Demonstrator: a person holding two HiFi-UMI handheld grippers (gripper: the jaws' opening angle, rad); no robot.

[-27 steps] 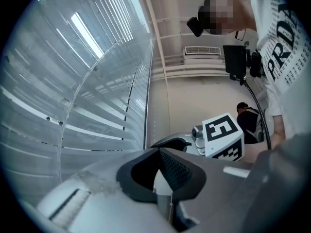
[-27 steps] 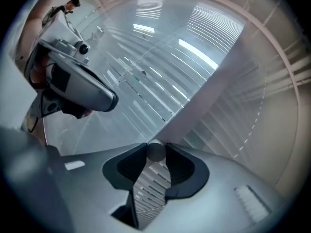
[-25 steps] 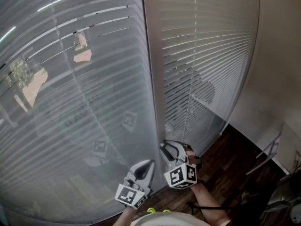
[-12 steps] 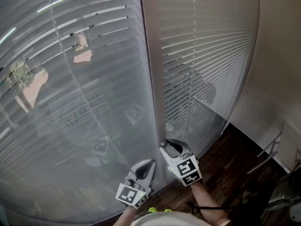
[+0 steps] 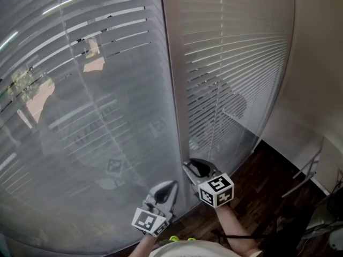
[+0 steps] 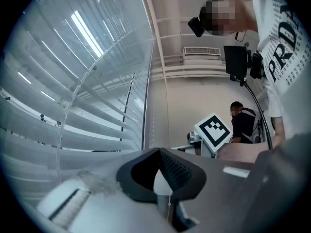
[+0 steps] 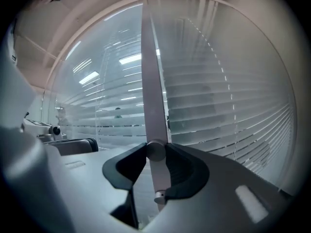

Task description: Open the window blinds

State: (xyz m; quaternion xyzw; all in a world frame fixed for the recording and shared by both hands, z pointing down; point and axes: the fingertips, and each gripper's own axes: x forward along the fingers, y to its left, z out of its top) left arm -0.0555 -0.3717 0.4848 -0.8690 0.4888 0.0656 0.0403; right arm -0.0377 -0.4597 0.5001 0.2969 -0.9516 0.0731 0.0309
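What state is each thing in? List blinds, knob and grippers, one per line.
Left grey slatted window blind: lowered, slats partly open.
Right white slatted window blind: lowered, slats nearly shut.
Round grey knob on the frame: gripped.
Right gripper: shut on the knob.
Left gripper: shut, empty.

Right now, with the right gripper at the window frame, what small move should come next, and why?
Probably roll the right gripper to turn the small round grey knob its jaws clasp on the grey frame post: the white slatted blinds are only partly tilted open.
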